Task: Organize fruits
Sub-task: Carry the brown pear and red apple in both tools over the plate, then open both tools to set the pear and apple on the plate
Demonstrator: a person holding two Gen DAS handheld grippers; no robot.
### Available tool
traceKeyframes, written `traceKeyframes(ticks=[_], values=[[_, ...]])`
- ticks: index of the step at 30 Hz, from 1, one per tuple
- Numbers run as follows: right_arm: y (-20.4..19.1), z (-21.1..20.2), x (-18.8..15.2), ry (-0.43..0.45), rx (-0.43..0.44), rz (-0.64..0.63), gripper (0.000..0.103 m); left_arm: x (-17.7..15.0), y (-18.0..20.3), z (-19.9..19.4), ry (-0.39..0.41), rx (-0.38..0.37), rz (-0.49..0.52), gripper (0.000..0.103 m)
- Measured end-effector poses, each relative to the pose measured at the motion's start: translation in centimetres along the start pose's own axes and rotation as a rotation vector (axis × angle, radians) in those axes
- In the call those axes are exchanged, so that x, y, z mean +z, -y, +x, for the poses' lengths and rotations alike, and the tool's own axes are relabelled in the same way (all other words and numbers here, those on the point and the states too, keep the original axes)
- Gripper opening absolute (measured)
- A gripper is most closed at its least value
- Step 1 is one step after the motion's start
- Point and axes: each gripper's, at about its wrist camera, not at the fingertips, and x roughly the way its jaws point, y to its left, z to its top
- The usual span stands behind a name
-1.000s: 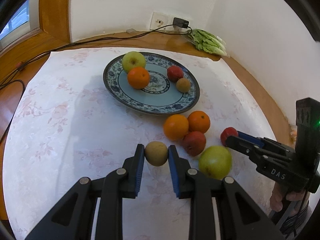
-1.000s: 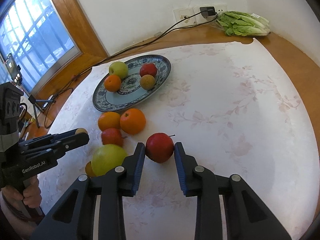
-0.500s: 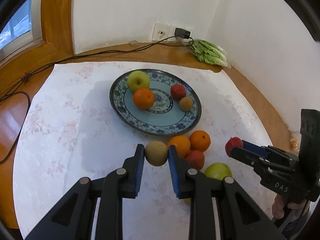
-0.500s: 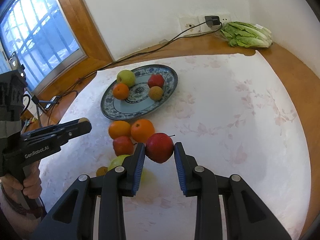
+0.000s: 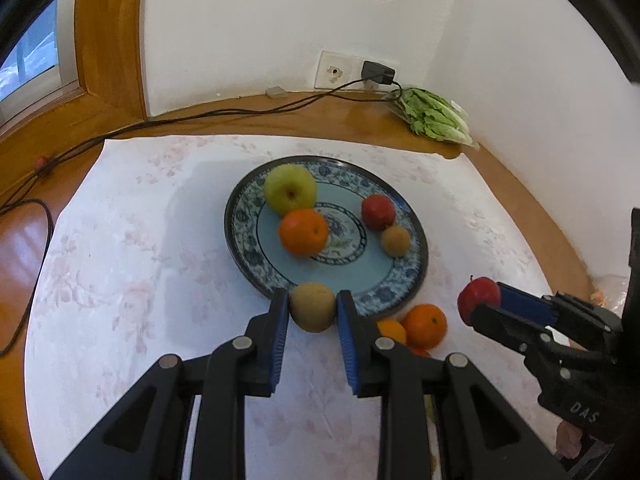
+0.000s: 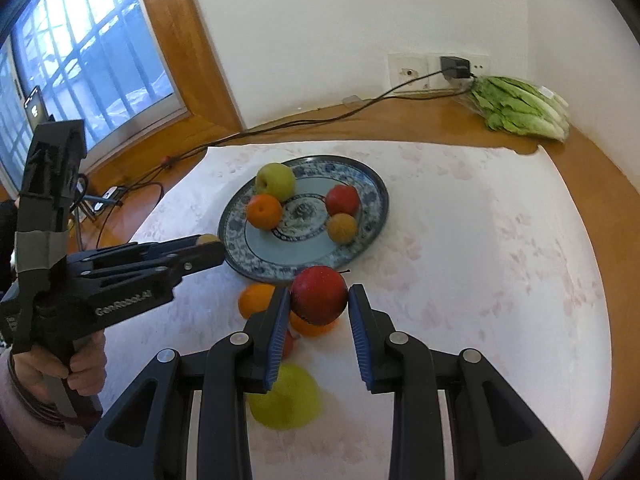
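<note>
My left gripper [image 5: 313,307] is shut on a brown kiwi-like fruit [image 5: 312,307], held above the near rim of the blue patterned plate [image 5: 404,284]. My right gripper [image 6: 319,295] is shut on a red apple [image 6: 319,295], held above the loose fruit near the plate [image 6: 372,184]. The plate holds a green apple [image 5: 290,188], an orange [image 5: 303,231], a red apple [image 5: 378,212] and a brown fruit [image 5: 395,241]. On the cloth lie two oranges [image 5: 424,326], a green apple [image 6: 285,397] and a red fruit, mostly hidden.
A white floral cloth [image 5: 120,280] covers the wooden table. A bag of lettuce [image 6: 520,110] lies at the back right corner. A charger and cable [image 5: 240,112] run along the back edge from the wall socket. A window is at the left.
Both grippers have lifted with their fruit and moved forward toward the plate. The loose fruit on the cloth now sits lower and partly behind the fingers.
</note>
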Motion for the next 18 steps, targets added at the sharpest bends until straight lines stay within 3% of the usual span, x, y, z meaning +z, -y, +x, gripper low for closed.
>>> traceKeyframes(ticks=[18], values=[[-0.8, 4.7, 1.5, -0.026, 0.005, -0.022, 0.031, 0.7, -1.1, 2.8, -0.004, -0.008, -0.013, 0.025]])
